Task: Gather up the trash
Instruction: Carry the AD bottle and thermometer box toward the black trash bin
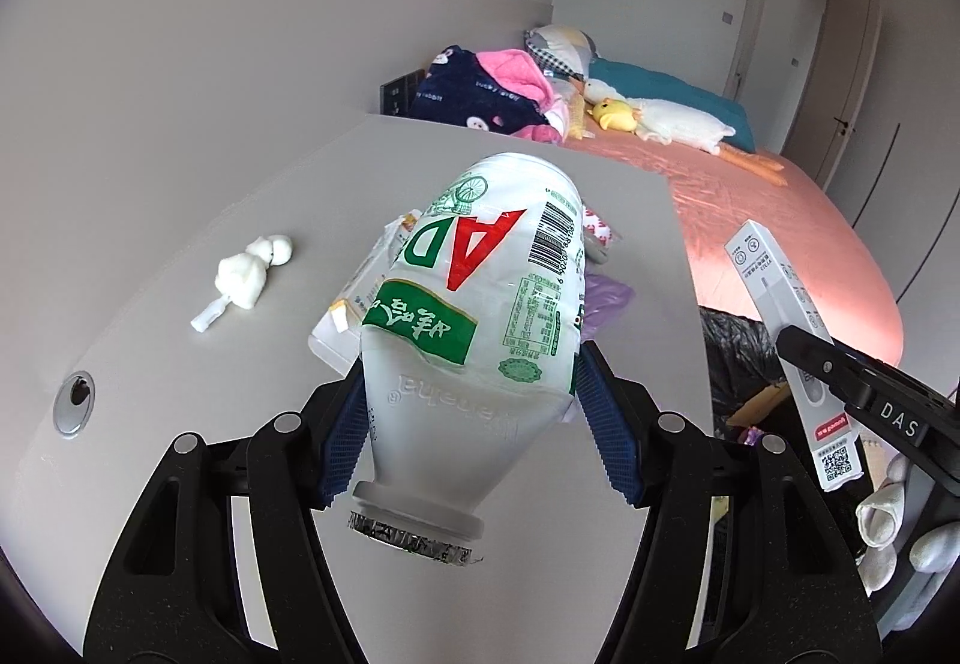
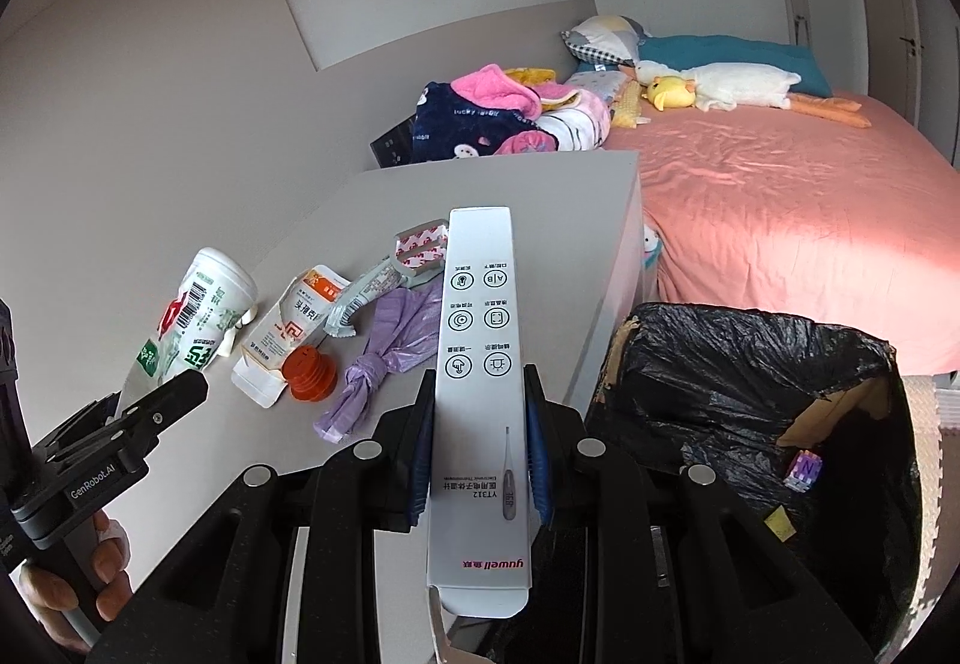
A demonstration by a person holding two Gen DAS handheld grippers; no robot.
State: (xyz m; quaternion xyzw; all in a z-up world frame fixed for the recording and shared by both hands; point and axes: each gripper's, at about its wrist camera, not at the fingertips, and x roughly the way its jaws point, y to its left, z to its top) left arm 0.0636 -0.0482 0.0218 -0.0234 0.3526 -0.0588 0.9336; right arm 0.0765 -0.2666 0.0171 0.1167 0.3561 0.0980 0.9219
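Note:
My left gripper [image 1: 474, 394] is shut on a white plastic drink bottle [image 1: 480, 304] with green and red print, held above the grey desk [image 1: 210, 304] with its foil mouth toward the camera. The bottle also shows in the right wrist view [image 2: 198, 316]. My right gripper [image 2: 480, 424] is shut on a long white thermometer box [image 2: 480, 364], held just left of the black-lined trash bin [image 2: 750, 412]. The box shows in the left wrist view [image 1: 786, 340] too.
On the desk lie a crumpled tissue [image 1: 246, 274], a torn medicine carton [image 2: 288, 328], an orange cap [image 2: 309, 373], a purple bag [image 2: 384, 358] and wrappers [image 2: 420, 250]. A bed with a pink sheet [image 2: 780, 202], clothes and plush toys lies behind.

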